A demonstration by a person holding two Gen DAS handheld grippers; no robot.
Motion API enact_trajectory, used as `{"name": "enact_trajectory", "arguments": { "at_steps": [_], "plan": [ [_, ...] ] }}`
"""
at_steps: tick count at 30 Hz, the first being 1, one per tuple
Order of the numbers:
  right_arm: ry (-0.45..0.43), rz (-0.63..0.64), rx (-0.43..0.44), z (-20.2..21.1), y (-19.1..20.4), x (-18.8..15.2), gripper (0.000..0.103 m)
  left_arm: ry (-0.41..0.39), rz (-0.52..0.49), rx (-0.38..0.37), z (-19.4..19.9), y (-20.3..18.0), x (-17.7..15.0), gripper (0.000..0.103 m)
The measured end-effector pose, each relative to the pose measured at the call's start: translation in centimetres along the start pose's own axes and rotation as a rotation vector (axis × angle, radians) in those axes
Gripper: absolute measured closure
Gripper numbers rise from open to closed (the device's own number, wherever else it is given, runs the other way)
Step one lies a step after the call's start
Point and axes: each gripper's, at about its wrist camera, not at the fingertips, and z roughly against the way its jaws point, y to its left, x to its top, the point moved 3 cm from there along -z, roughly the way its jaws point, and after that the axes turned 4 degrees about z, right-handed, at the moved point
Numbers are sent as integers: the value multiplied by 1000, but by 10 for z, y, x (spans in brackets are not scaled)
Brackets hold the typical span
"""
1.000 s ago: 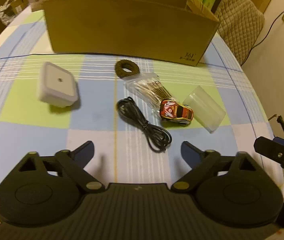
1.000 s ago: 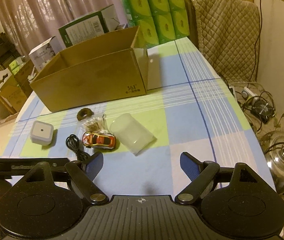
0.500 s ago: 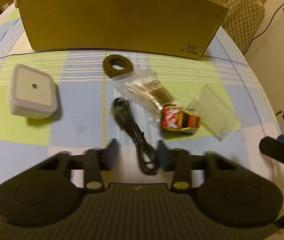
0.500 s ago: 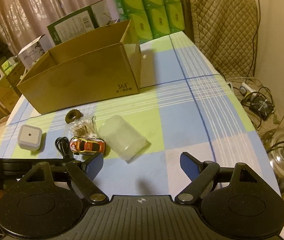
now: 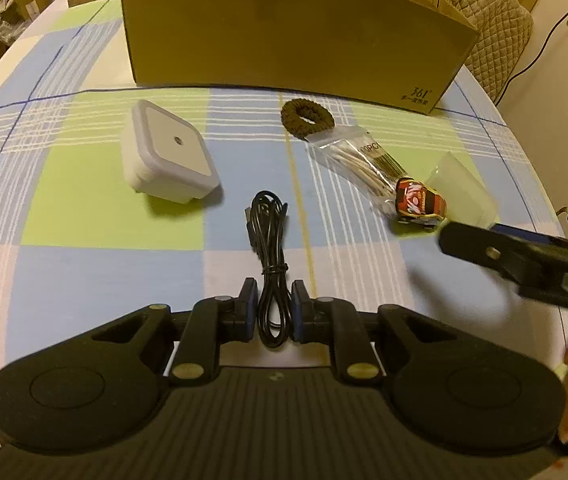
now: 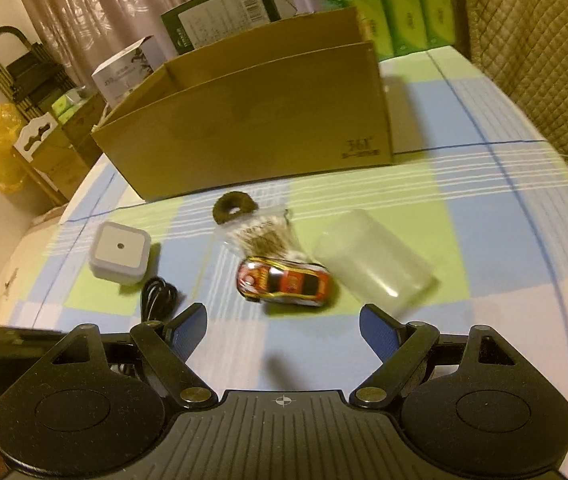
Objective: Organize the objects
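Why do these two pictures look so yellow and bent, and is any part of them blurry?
Both views: warm indoor light tints everything yellowish, and the fisheye lens bows the table's stripes and the box edges. Left wrist view: mostly sharp, soft shadow beside the white cube; the right gripper entering at the edge is smeared. Right wrist view: blurrier, especially the toy car and clear cup.
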Motion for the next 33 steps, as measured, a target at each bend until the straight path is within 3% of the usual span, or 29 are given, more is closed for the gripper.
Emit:
{"name": "enact_trajectory", "arguments": {
  "at_steps": [4,13,18,24,33],
  "plan": [
    [11,-58,24,-19,-2,6,22,-7,7,-17,1,6,3,89],
    [17,-61,6,-42,-4,16,22,-10,-8,-9,-8,10,-2,87],
    [21,-56,-14,-51,-1,16,40,-15,-14,-12,-8,9,-3,83],
    [13,-18,-37,-47,2,12,41,-28,-26,-7,-8,6,-3,72],
    [-14,24,-39,-18,5,9,41,-36,-19,-7,-8,9,2,73]
  ]
}}
